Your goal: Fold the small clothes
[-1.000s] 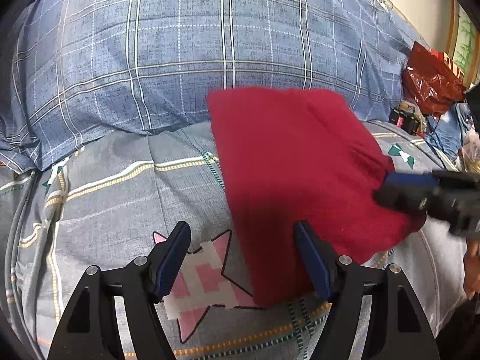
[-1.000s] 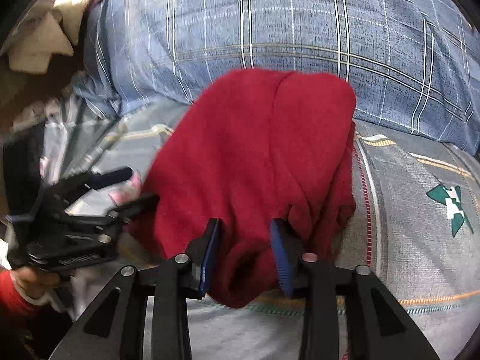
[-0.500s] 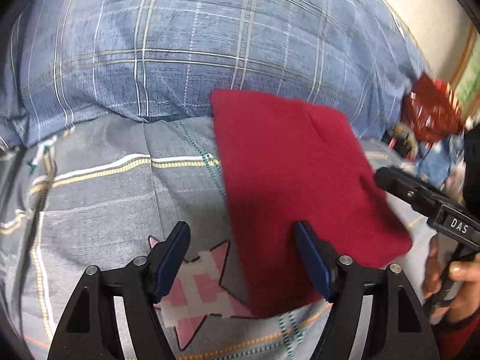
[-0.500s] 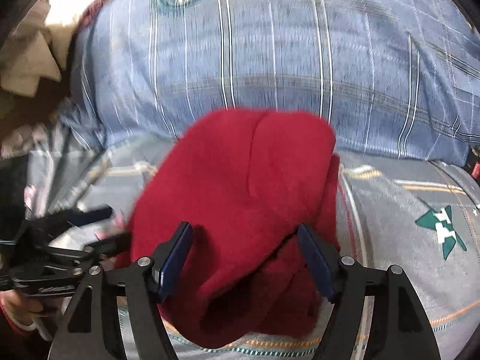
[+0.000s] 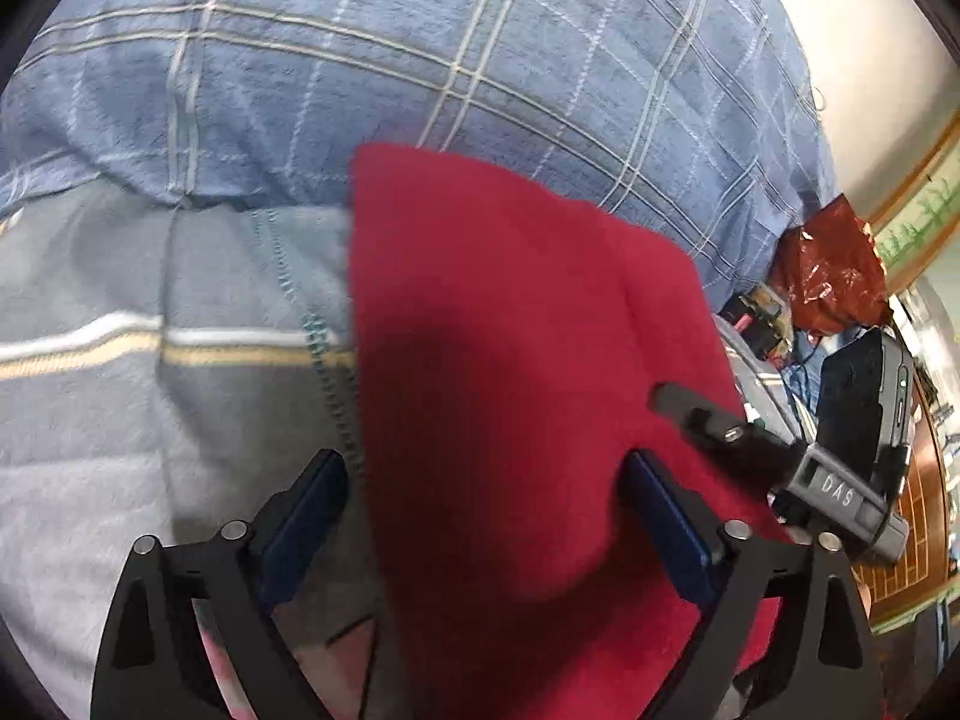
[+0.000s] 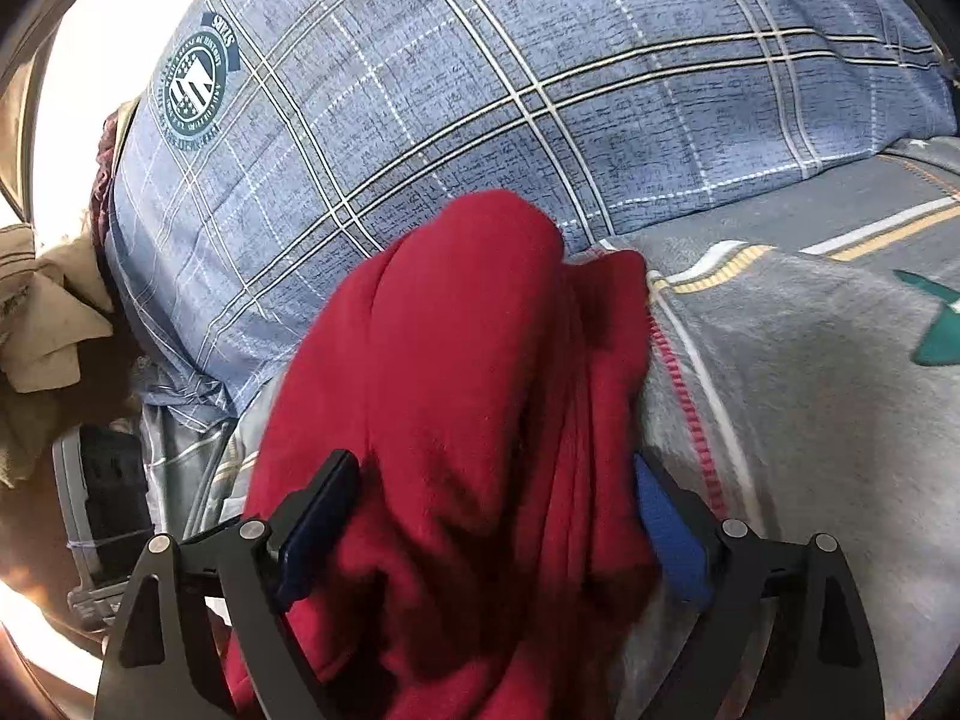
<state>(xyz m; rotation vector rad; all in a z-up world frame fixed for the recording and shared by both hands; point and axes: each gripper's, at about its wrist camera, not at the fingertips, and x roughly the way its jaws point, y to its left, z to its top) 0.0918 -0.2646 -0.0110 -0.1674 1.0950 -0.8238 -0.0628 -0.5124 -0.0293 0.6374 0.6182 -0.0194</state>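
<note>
Folding step, by the look of it, with the red garment (image 5: 510, 372) already doubled over and now being pressed or squared up. Left tongs (image 5: 486, 531) spread wide, jaws apart and clamped on nothing, straddling the near end of the cloth, the near-left edge running up just inside the left finger. Right tongs (image 6: 495, 531) likewise parted, the bunched layers of the red garment (image 6: 468, 396) lying between the pads without being pinched; contact with the cloth under the fingers hard to confirm, given the blur and close range. Seen from the left, right tongs (image 5: 774, 462) coming in over the garment's right side, one finger tip above the fabric.

Garment resting on the grey striped bed cover (image 5: 180, 360), its far end up against the blue plaid pillow (image 5: 420, 60). Left side straight and flat; right side, in the right wrist view, thick with stacked folds and a loose lip beside the pink stitched seam (image 6: 684, 396).

Next move, probably: close on the thick near edge or the loose right lip, then carry it across for one more fold, keeping layers aligned.

Open room on the bed cover (image 6: 810, 420) to the right and on the grey stretch to the left. Far side blocked by the pillow (image 6: 540, 90). Clutter past the bed edge: a red plastic bag (image 5: 834, 264), beige cloth (image 6: 42, 312).
</note>
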